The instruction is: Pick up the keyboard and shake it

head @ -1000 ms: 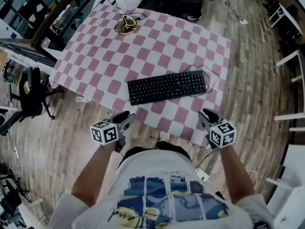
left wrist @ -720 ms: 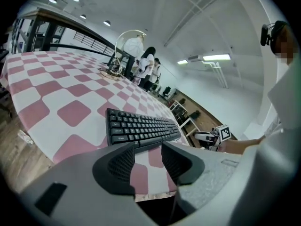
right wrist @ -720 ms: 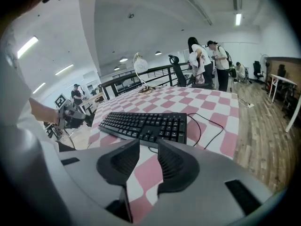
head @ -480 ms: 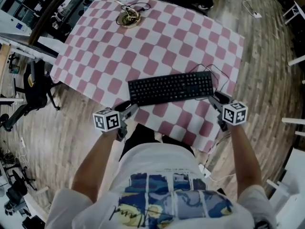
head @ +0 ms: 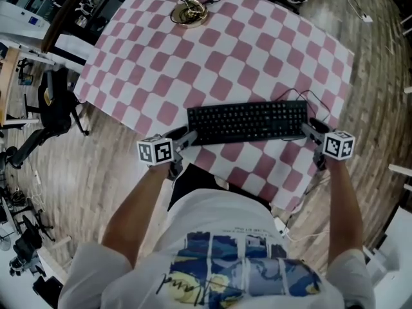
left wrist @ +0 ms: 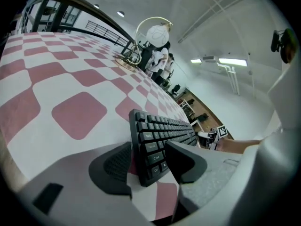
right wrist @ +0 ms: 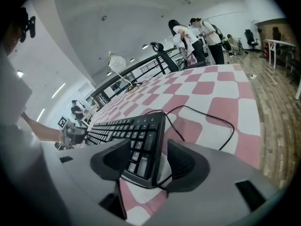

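Note:
A black keyboard (head: 248, 122) lies flat on the pink-and-white checked tablecloth (head: 212, 56), near the table's front edge. My left gripper (head: 185, 139) sits at its left end and my right gripper (head: 312, 130) at its right end. In the left gripper view the keyboard's (left wrist: 162, 133) left end lies between the jaws of the left gripper (left wrist: 149, 163). The right gripper view has the keyboard's (right wrist: 127, 128) right end between the jaws of the right gripper (right wrist: 148, 166). Both pairs of jaws have just been opening and stand wide, pads off the keyboard. The keyboard's cable (right wrist: 207, 114) loops away to the right.
A gold-coloured round stand (head: 189, 13) with a looped wire sits at the table's far side. A black office chair (head: 55, 108) stands on the wood floor to the left. People (right wrist: 197, 34) stand beyond the table's far end. The table's front edge runs just under both grippers.
Both grippers have come forward from in front of the table's edge to the keyboard's two ends, and their jaws now straddle it. The keyboard has not moved.

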The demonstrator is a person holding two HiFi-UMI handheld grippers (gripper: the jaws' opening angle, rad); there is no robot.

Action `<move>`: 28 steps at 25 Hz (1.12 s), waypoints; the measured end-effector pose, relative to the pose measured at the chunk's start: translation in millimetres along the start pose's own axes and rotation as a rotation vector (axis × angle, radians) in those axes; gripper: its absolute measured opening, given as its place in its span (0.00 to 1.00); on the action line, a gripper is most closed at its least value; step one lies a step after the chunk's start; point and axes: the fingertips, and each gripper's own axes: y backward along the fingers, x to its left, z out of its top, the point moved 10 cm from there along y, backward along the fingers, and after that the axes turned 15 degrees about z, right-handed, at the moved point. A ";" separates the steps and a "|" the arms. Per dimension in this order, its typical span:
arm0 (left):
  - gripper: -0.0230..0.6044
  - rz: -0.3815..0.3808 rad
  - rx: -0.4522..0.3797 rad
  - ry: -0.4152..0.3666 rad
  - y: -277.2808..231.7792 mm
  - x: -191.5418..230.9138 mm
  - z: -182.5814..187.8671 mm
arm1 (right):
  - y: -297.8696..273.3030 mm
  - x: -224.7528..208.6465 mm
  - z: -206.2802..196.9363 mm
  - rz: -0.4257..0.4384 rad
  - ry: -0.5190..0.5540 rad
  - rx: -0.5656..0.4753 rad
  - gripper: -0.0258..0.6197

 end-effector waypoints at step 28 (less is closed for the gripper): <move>0.36 -0.101 0.071 0.210 -29.8 11.5 21.7 | -26.4 -9.3 5.3 0.108 -0.082 0.049 0.34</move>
